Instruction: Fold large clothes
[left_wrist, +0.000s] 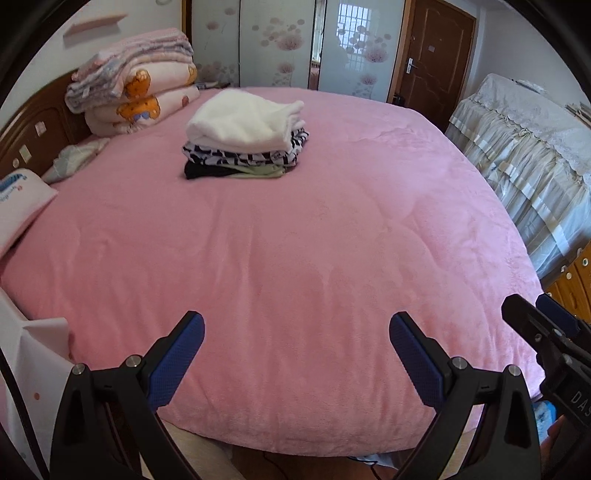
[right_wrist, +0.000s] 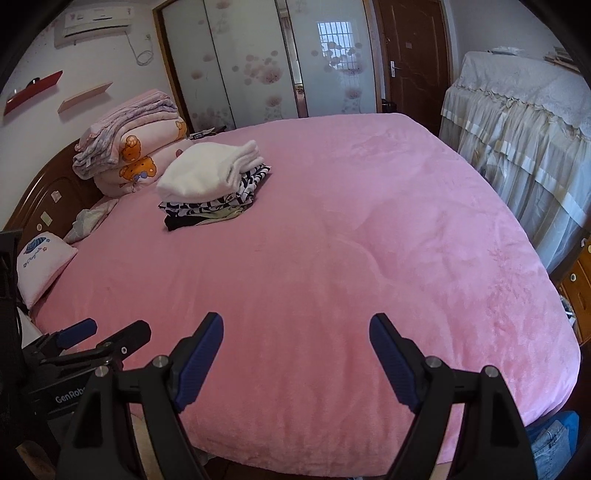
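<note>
Left wrist view: the left gripper (left_wrist: 297, 325) hangs over the near edge of the bed (left_wrist: 295, 258), jaws spread wide with nothing between them. The right gripper (right_wrist: 296, 326), likewise wide apart and empty, is cut off at the frame edge in that view. Farther back, left of the middle, sits a stack of folded clothes (left_wrist: 245, 138), white on top; the lower layers are hard to tell apart. Behind it, folded quilts (left_wrist: 136, 96) partly hide the headboard (left_wrist: 33, 136).
</note>
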